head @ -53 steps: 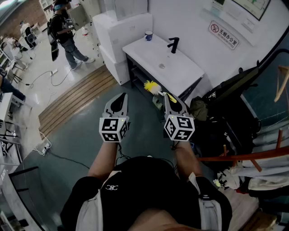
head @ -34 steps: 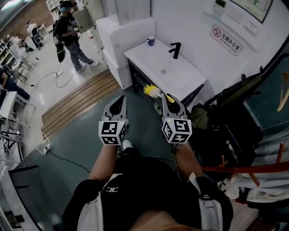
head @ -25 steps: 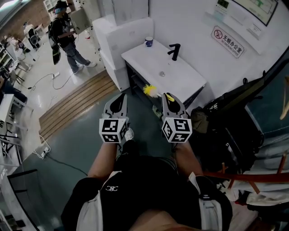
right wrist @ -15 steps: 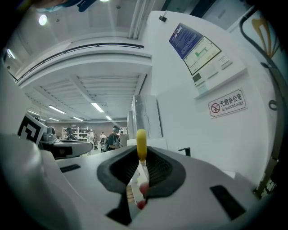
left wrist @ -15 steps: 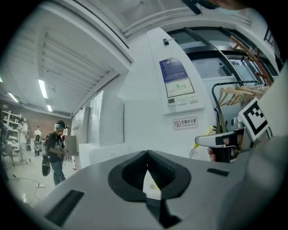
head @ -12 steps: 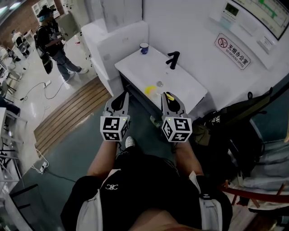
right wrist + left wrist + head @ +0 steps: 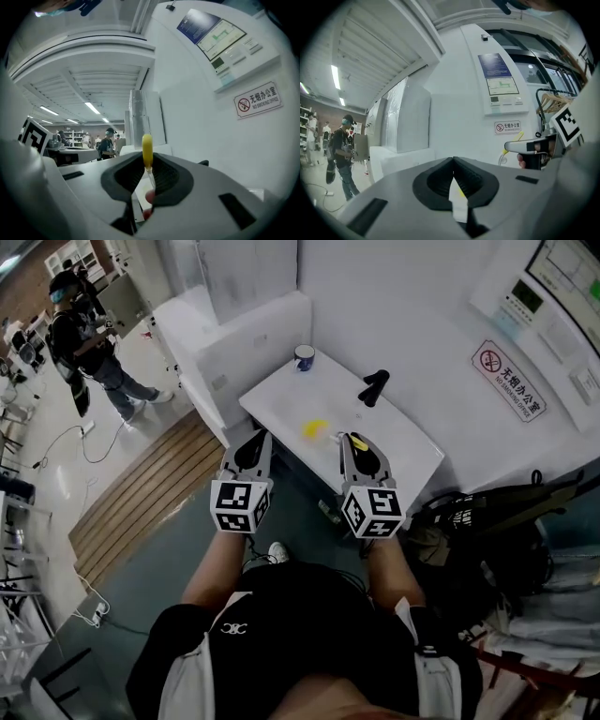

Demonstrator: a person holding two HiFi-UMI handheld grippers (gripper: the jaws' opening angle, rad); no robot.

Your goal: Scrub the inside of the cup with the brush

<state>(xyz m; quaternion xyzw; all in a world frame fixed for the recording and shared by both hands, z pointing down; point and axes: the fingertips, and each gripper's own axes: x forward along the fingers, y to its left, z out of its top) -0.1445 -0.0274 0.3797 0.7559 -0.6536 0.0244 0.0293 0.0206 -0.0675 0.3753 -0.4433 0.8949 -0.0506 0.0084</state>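
Right gripper (image 7: 357,442) clamped on the brush (image 7: 315,427) over the counter's (image 7: 281,395) near edge, cup (image 7: 304,357) well ahead at its far corner, left gripper (image 7: 255,441) closed on nothing

white counter (image 7: 281,411); cup (image 7: 304,357) at corner, black faucet (image 7: 373,388)

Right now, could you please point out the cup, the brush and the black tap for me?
cup (image 7: 304,360): head view, on its side wall.
brush (image 7: 316,427): head view, on its yellow bristle head.
black tap (image 7: 374,387): head view, on its body.
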